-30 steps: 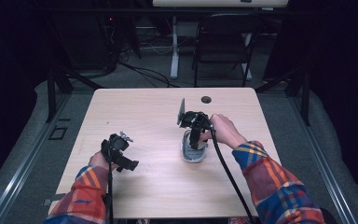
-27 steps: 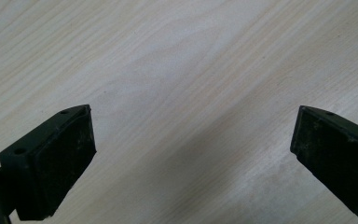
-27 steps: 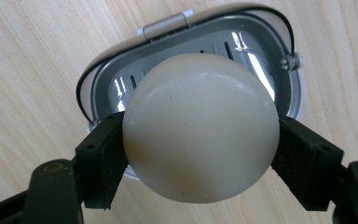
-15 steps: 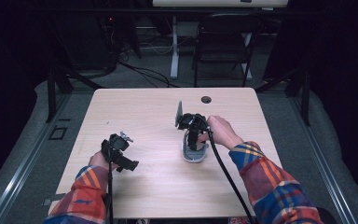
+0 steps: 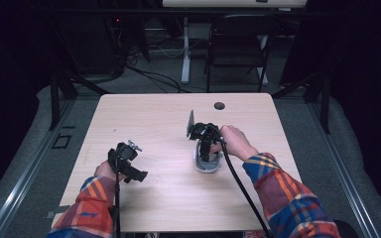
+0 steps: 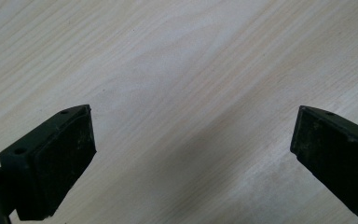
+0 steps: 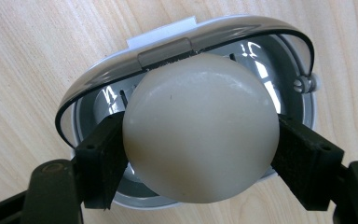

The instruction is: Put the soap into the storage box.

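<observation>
Right hand-held gripper [image 7: 200, 154] is gripping a white egg [image 7: 200, 126] over a silver slicer [image 5: 208, 159] mid-desk [image 5: 149, 114], edges well apart. Left hand-held gripper [image 6: 191, 140] is hanging wide above bare wood.

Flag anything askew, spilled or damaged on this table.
Nothing stands out. The right gripper holds a whole, uncracked egg over the open egg slicer; the left gripper is open above bare table.
</observation>
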### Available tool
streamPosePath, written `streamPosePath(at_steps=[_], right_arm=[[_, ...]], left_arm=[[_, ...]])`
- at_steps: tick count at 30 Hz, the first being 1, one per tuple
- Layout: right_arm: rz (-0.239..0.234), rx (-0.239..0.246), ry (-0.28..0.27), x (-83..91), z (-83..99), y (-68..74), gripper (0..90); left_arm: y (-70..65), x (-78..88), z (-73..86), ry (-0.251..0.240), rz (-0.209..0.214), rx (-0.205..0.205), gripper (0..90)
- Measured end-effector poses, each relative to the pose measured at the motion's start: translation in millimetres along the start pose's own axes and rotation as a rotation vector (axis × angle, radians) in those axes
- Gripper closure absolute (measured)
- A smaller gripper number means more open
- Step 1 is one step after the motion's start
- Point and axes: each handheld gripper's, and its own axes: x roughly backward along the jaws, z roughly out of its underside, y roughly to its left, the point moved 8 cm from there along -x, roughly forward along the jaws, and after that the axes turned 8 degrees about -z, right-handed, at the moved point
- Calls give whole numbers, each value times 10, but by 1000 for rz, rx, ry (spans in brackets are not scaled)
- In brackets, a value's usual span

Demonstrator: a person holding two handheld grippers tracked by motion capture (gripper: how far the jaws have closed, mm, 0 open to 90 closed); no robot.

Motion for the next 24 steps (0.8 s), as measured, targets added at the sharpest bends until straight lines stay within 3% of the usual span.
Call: streamPosePath(at_steps=[17,24], right_arm=[[-7,-8,-69,93,31,8,212],[-6,6,-113,223,71,71,143]], left_arm=[[0,-8,3,3,0,-1,0],[-4,-12,0,3,3,-3,0]])
